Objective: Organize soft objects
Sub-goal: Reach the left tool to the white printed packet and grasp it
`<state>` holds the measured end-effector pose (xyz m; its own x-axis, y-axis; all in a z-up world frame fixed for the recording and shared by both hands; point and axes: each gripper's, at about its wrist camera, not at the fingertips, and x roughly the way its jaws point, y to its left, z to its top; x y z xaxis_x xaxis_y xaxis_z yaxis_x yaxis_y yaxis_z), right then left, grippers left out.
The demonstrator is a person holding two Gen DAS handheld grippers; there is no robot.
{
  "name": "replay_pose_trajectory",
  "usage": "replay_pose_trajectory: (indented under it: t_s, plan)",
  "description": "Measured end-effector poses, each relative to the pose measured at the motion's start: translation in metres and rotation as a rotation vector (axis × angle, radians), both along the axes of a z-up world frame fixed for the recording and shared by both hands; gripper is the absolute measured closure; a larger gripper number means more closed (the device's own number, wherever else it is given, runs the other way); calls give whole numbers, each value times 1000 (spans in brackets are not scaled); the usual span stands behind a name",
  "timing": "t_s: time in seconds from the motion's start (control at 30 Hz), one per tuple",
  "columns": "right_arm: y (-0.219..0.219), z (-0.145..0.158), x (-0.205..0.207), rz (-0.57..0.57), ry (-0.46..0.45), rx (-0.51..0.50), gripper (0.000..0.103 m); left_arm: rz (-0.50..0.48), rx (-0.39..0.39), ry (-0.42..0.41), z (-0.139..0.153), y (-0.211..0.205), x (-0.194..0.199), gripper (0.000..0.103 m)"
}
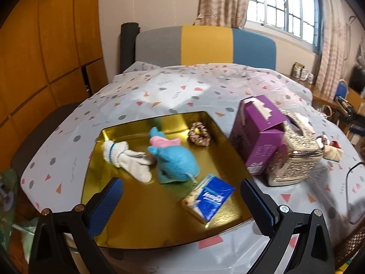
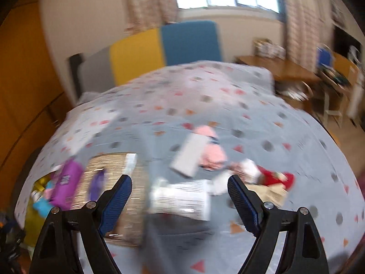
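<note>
The left tool [image 1: 182, 196] is held wide open and empty above the near edge of the gold tray [image 1: 141, 223], its blue pads spread to either side of the blue tissue pack [image 1: 208, 197], which lies tilted in the tray's near right corner. Farther in, the blue plush toy [image 1: 174, 157] with its pink ear is seen lying beside the white glove [image 1: 127, 159], the two touching, and a beaded scrunchie [image 1: 198, 134] is set near the tray's far edge; these soft things appear to have been gathered there so that they are kept in one place. Just beside the tray on the bed [image 1: 182, 84], a purple box [image 1: 260, 134] is leaned against a gold tissue holder [image 1: 294, 157], both outside the tray. The right tool [image 2: 180, 194] is likewise spread open with nothing gripped, and is pointed at loose items on the bedspread: a white printed packet [image 2: 182, 198] between its pads, a white flat pack [image 2: 189, 157] beyond, a pink soft item [image 2: 212, 150] touching that pack, and a red and white soft item [image 2: 273, 178] to the right. This view is heavily blurred, so what these things are can only be guessed. They are probably left to be collected, and the packet seems the likeliest next target.
</note>
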<state>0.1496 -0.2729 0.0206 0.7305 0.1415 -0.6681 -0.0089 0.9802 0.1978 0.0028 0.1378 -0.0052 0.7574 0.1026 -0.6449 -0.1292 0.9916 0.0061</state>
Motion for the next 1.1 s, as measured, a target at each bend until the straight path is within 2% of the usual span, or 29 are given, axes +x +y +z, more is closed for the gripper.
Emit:
replay_pose_trajectory:
  t_s: [0.1,0.27,0.33,0.43,0.6,0.8,0.87,0.93,1.03,1.1]
  plan:
    - [-32,-23,7,-107,35,15,15,-30,-13,-3,2,-7,2,0]
    - [-63,-55,10,-191,113,77,15,-77,14,21,4,-21,8,0]
    - [-68,-54,9,-194,107,112,15,-91,33,0,12,-27,8,0]
    - [-67,-55,9,-195,118,107,15,-149,76,-47,29,-41,9,0]
    - [-71,-56,8,-220,124,129,15,-364,147,-86,63,-81,24,0]
    - [-95,-62,4,-315,140,203,15,-678,266,-68,80,-168,57,0]
    - [-105,-64,1,-353,145,235,15,-785,285,-25,78,-201,72,0]
    - [-114,-65,-1,-376,143,282,15,-850,305,3,74,-229,85,0]
    - [-123,-66,-6,-405,136,341,15,-958,403,68,60,-272,103,0]
    - [-127,-66,-8,-416,131,363,15,-1027,448,156,45,-297,117,0]
